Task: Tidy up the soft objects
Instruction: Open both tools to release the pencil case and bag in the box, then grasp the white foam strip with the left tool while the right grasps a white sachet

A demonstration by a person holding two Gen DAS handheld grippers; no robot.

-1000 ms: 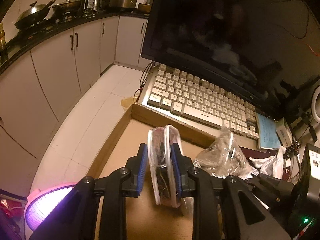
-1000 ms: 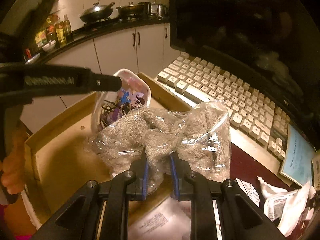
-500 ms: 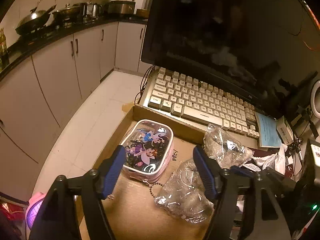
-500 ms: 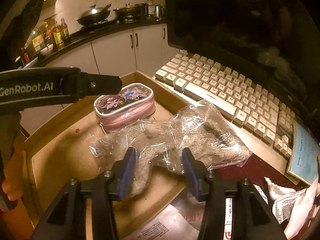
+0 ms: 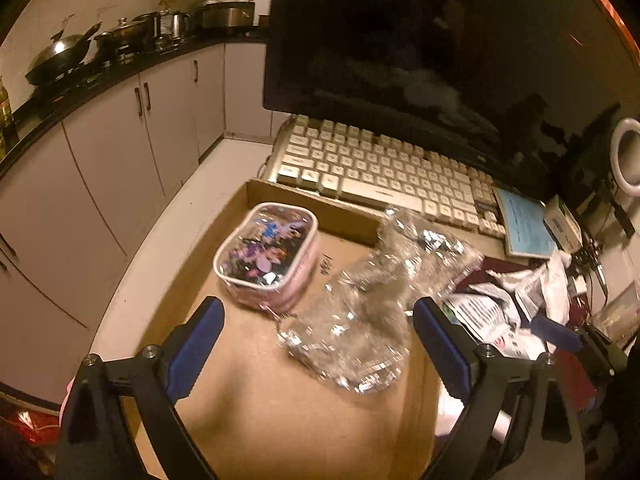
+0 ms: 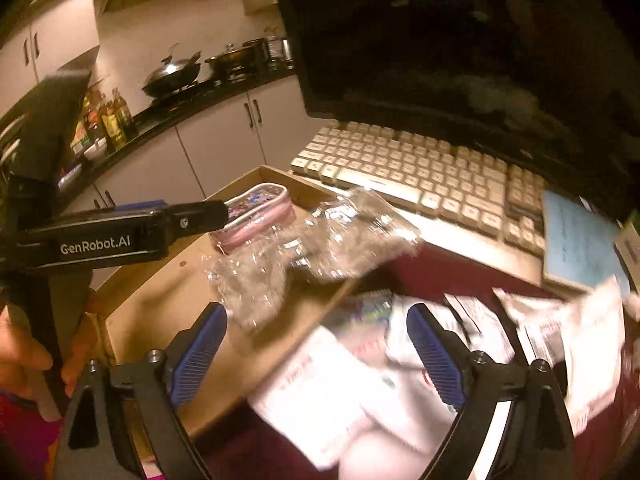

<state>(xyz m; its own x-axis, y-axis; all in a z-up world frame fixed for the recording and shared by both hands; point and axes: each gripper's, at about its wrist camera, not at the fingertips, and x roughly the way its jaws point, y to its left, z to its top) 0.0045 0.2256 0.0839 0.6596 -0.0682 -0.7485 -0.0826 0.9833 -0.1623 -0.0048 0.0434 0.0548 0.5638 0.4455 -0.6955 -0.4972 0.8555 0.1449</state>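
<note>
Both claws are opening wide and empty — the left claw (image 5: 316,332) has let go of the pink pouch (image 5: 266,256), now flat ahead of it, and the right claw (image 6: 316,340) of the bagged plush (image 6: 288,256) — both lie released in the cardboard tray (image 5: 280,420).

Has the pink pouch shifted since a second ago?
Yes. The pink pouch, then upright between the left jaws, now lies flat in the cardboard tray, near its keyboard-side wall.
</note>
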